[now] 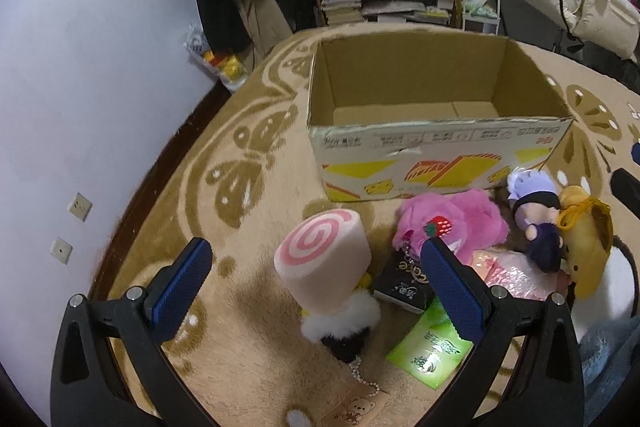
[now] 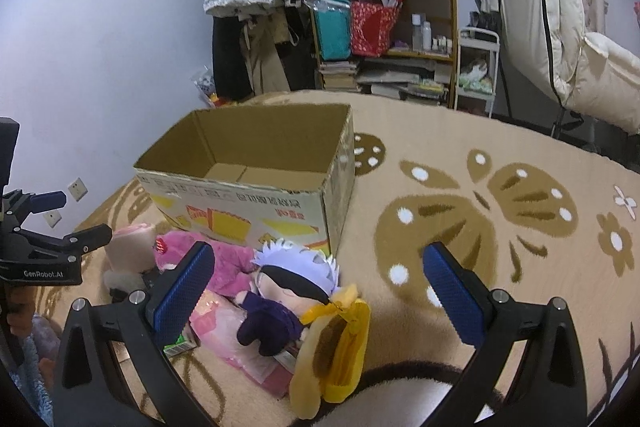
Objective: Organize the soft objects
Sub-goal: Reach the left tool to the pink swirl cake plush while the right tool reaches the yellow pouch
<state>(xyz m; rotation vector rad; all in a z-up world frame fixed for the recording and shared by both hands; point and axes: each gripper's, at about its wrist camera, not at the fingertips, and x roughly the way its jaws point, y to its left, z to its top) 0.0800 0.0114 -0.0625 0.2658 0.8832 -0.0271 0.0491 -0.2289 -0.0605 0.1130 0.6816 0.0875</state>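
An empty cardboard box (image 1: 436,143) (image 2: 256,203) stands open on the beige rug. In front of it lies a pile of soft toys: a pink swirl-roll cushion (image 1: 324,259), a pink plush with a strawberry (image 1: 452,223) (image 2: 224,259), a white-haired doll in purple (image 1: 536,215) (image 2: 288,291), and a yellow plush (image 1: 588,239) (image 2: 336,351). A black-and-white fluffy toy (image 1: 344,323) lies under the roll. My left gripper (image 1: 316,287) hovers open over the roll cushion. My right gripper (image 2: 320,291) hovers open above the doll and yellow plush.
A black packet (image 1: 404,287), a green packet (image 1: 432,351) and pink wrapped packets (image 1: 516,275) (image 2: 236,331) lie among the toys. A shelf (image 2: 384,39) with bags and books, hanging coats and a white wall stand behind the rug. Rug to the right of the box is bare.
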